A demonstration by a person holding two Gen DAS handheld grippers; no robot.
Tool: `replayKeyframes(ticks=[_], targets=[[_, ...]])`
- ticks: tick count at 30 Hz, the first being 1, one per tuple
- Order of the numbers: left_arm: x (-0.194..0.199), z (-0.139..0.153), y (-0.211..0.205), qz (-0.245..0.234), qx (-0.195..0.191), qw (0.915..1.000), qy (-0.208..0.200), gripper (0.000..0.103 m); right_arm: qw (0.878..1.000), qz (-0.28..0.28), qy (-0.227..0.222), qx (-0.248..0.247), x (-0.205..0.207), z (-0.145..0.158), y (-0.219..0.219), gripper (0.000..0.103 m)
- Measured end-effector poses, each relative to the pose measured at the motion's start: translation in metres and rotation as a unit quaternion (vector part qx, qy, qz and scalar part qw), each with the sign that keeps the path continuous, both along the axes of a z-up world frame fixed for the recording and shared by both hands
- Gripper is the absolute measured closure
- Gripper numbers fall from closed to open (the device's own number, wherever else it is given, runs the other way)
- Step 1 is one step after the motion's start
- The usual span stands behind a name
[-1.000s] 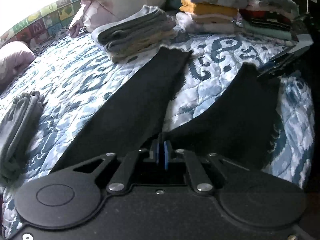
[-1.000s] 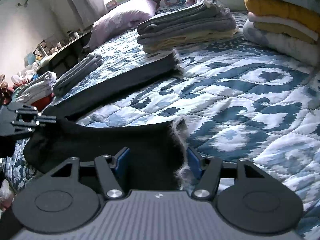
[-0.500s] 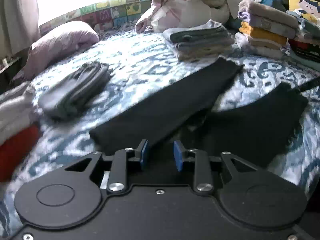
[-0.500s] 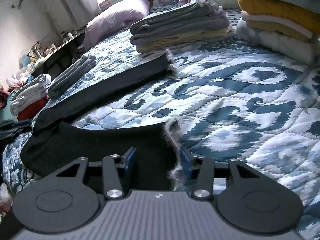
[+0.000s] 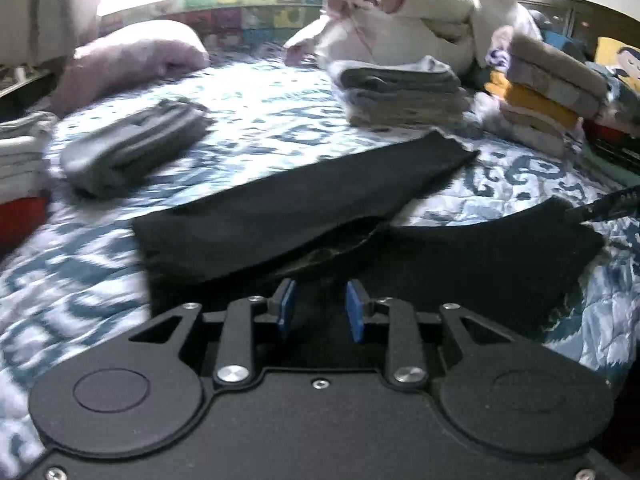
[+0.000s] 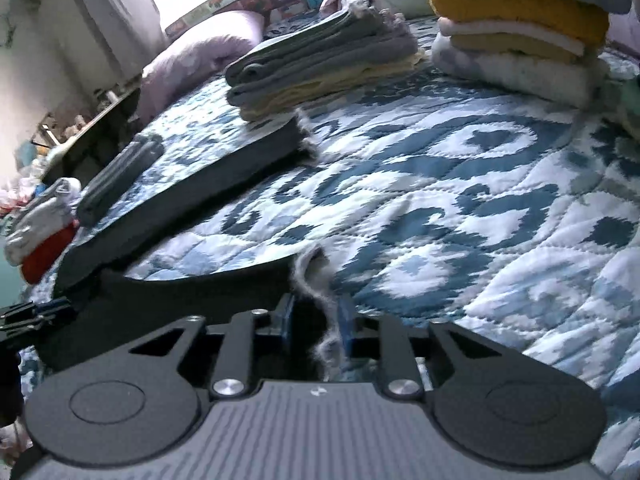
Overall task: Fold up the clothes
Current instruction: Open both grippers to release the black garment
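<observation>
The black trousers point(image 5: 304, 208) lay spread on the bed point(image 5: 256, 120) in a V, one leg running long toward the grey folded stack point(image 5: 400, 92), the other reaching right. The left claw point(image 5: 320, 308) sat at the crotch end where the legs meet, its jaws apart with dark cloth between them but not pinched. The right claw point(image 6: 316, 320) sat at the frayed hem point(image 6: 316, 276) of the near leg, and its jaws had just been closing around that hem; whether the pads yet pressed on it could not be told. So the right hand was nearer the hem, and the other leg lay away to its left, probably where the hem must be carried.
</observation>
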State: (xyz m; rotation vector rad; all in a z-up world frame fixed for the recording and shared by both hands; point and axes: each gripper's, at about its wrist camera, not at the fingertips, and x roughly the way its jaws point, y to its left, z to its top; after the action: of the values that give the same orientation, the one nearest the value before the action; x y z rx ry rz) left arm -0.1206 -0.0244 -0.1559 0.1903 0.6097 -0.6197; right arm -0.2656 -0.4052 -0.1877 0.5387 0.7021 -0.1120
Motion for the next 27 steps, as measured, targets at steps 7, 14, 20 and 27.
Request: replayKeyframes(ticks=[7, 14, 20, 27], targets=[[-0.020, 0.002, 0.061, 0.111, -0.056, 0.9921, 0.014, 0.076, 0.999, -0.030, -0.020, -0.011, -0.005, 0.005, 0.006, 0.049], [-0.014, -0.015, 0.080, 0.175, -0.074, 0.9800, 0.060, 0.060, 0.993, -0.043, 0.023, -0.110, 0.019, 0.003, 0.014, 0.068], [-0.039, 0.000, 0.085, 0.152, -0.022, 0.9881, -0.002, 0.060, 0.985, -0.049, 0.032, -0.165, 0.006, 0.020, 0.009, 0.063], [-0.057, 0.003, 0.074, 0.058, 0.056, 0.9951, -0.058, 0.060, 0.952, 0.104, 0.028, -0.287, -0.014, 0.053, 0.029, 0.060]])
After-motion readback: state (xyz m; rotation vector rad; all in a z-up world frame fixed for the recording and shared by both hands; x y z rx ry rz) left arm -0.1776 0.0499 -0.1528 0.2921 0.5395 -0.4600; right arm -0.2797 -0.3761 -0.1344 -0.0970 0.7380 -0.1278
